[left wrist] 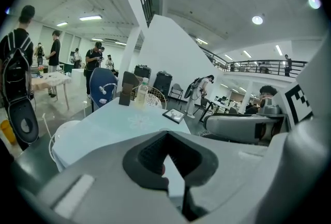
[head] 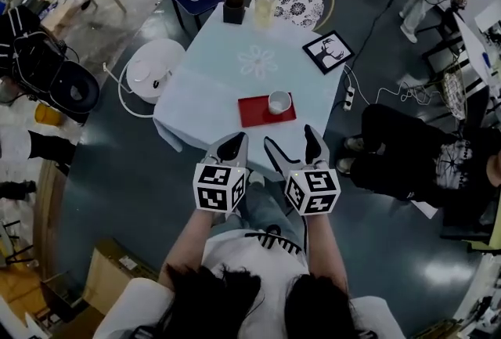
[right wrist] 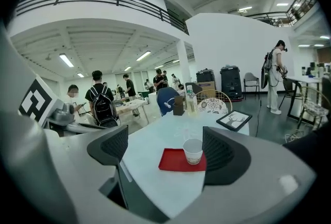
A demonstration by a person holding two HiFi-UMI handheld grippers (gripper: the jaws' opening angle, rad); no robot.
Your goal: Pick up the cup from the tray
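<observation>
The right gripper [right wrist: 164,146], jaws spread wide at centre frame, should straddle the cup [right wrist: 193,151] on the red tray [right wrist: 173,161] squarely, then squeeze gently. The left gripper [head: 233,143] is pressed together, idle.

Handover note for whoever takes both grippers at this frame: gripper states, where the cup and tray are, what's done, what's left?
Left gripper: jaws together, empty, at the near edge of the table.
Right gripper: jaws wide apart, empty, pointed toward the cup and short of it.
Cup: white, upright, on the right part of the red tray, which lies on the table's near side.
Done: nothing gripped yet.
Left: probably bring the right gripper's jaws round the cup, close, and lift it off the tray.
</observation>
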